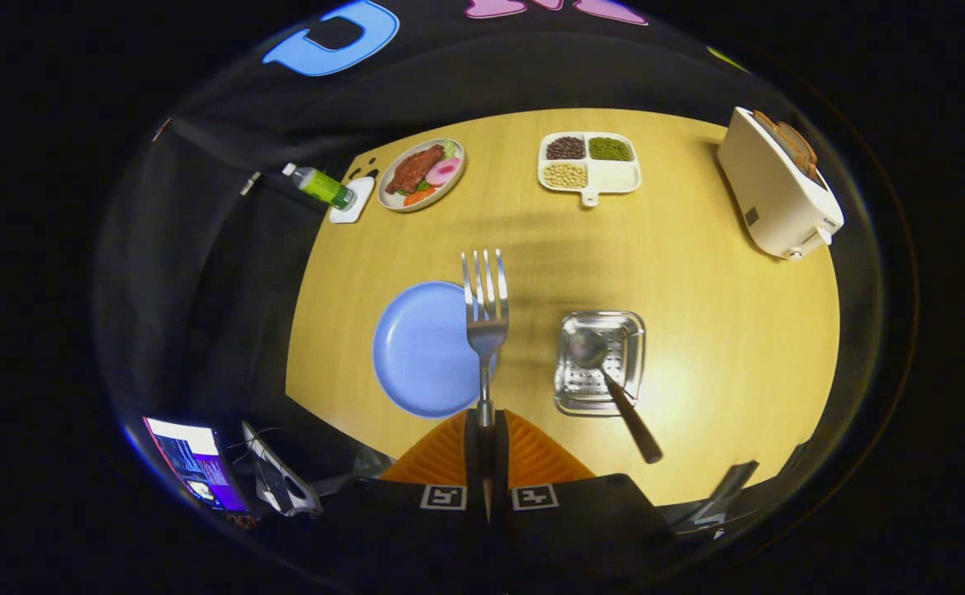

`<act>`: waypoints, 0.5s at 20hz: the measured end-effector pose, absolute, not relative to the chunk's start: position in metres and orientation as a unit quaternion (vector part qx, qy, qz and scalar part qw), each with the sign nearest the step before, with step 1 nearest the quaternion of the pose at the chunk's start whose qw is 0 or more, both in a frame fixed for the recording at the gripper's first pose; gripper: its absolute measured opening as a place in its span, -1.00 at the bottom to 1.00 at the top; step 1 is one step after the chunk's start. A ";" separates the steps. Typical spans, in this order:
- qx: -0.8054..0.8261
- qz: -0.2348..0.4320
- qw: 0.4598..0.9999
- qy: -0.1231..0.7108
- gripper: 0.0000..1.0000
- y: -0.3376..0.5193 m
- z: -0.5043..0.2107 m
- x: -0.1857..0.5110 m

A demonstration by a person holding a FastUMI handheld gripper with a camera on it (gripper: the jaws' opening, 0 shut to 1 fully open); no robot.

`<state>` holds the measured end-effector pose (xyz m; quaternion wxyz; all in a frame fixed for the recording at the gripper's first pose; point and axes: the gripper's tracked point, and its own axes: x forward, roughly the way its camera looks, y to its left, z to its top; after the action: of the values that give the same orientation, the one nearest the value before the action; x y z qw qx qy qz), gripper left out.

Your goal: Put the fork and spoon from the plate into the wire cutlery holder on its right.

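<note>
My gripper point(486, 426) is shut on the fork point(486, 310), both orange fingers point(449, 454) pressed on its handle. The fork sticks straight out ahead of the fingers, tines forward, held high above the table. Its tines hang over the right rim of the empty blue plate point(420, 347), which lies below and to the left. The spoon point(610, 380) stands in the wire cutlery holder point(600, 362) to the right of the plate, bowl down inside and dark handle leaning out towards me.
On the wooden table point(722, 347), beyond the plate, stand a dish of food point(421, 173), a green bottle on a white coaster point(321, 186) and a divided tray of beans point(588, 164). A white toaster point(780, 186) sits far right. A screen point(197, 471) glows below the table's near left edge.
</note>
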<state>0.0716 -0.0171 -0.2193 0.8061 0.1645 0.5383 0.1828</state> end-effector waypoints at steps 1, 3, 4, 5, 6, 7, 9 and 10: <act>0.153 0.176 0.800 0.552 -0.89 -0.031 -0.223 0.068; 0.132 0.167 0.780 0.588 -0.90 -0.052 -0.234 0.063; 0.120 0.165 0.766 0.610 -0.89 -0.060 -0.241 0.059; 0.107 0.165 0.754 0.626 -0.89 -0.066 -0.247 0.058; 0.094 0.167 0.742 0.643 -0.90 -0.070 -0.253 0.057; 0.085 0.167 0.730 0.657 -0.90 -0.073 -0.258 0.058; 0.075 0.171 0.707 0.682 -0.89 -0.071 -0.265 0.061; 0.069 0.173 0.696 0.693 -0.89 -0.070 -0.268 0.062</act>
<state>0.0615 -0.0699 -0.2682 0.6960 0.0693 0.6934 0.1728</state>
